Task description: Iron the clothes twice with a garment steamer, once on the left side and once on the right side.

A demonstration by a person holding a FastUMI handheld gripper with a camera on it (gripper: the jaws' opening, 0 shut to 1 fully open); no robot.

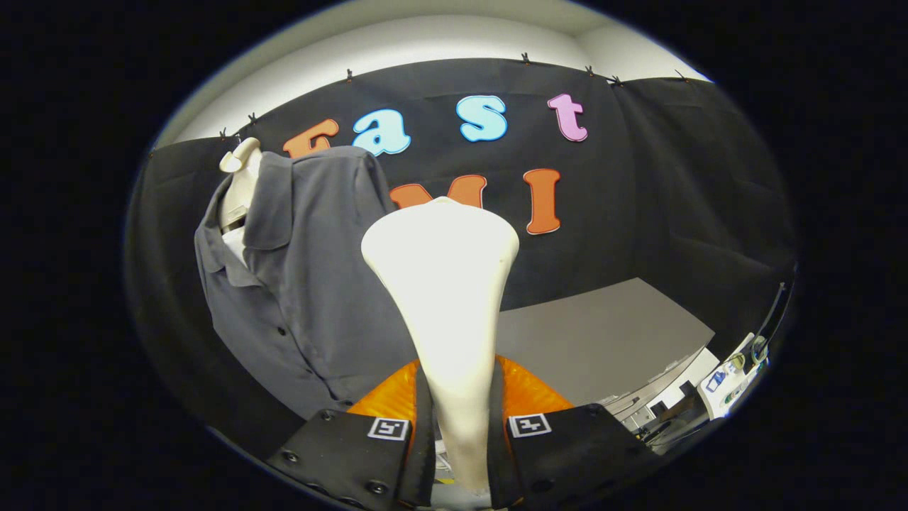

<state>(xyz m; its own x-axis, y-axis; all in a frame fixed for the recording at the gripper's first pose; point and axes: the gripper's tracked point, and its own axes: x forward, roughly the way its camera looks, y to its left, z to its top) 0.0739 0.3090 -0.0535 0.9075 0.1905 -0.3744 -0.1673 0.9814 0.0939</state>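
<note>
A white garment steamer (445, 284) stands up between my two fingers, its wide head flaring above them. My gripper (460, 419) is shut on the steamer's narrow neck, with both fingers pressing its sides. A grey button-up shirt (305, 270) hangs on a white mannequin torso (240, 181) beyond and to the left of the steamer head. The steamer head is apart from the shirt, just to the right of the button placket. The shirt's collar lies open, and the steamer hides part of its right side.
The black cloth wall (652, 184) runs behind the shirt. A grey table top (603, 333) lies to the right beyond the fingers. Past its edge, at the lower right, sit a white device with cables (731, 372) and other small gear.
</note>
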